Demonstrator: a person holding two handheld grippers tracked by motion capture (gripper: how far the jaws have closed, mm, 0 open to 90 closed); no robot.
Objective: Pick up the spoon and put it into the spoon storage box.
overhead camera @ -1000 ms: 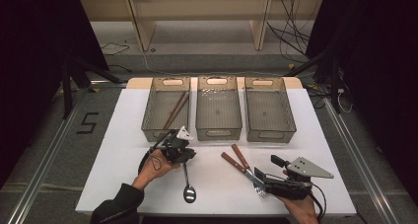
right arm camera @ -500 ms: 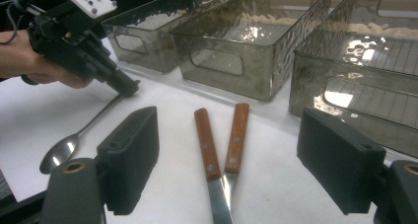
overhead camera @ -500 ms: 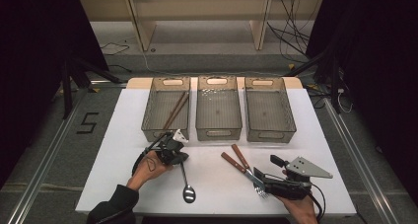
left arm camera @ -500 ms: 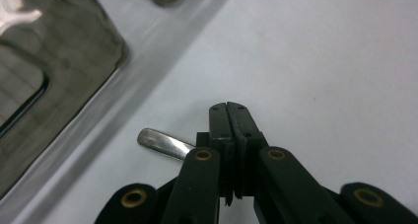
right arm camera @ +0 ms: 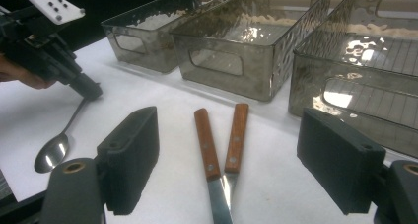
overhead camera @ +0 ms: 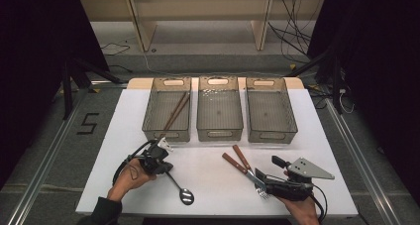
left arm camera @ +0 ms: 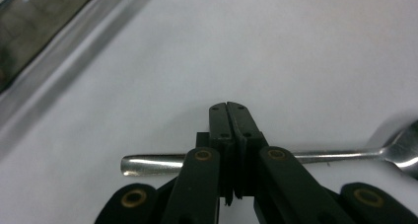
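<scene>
Three clear smoky plastic bins stand side by side at the far part of the white surface (overhead camera: pixel 218 185): the left bin (overhead camera: pixel 167 111) holds two brown chopsticks (overhead camera: pixel 175 113), while the middle bin (overhead camera: pixel 219 108) and the right bin (overhead camera: pixel 270 111) have nothing visible inside. One steel spoon (overhead camera: pixel 179 186) lies on the surface in front of the left bin, bowl toward the person. The left claw (overhead camera: pixel 165 166) is pressed together over the spoon's handle near its end, the jaws meeting above the metal. Two wooden-handled utensils (overhead camera: pixel 237 160) lie touching side by side ahead of the right claw (overhead camera: pixel 261 181), whose jaws stand wide apart and hold nothing. A large "5" (overhead camera: pixel 88 123) is marked on the floor to the left of the surface.
</scene>
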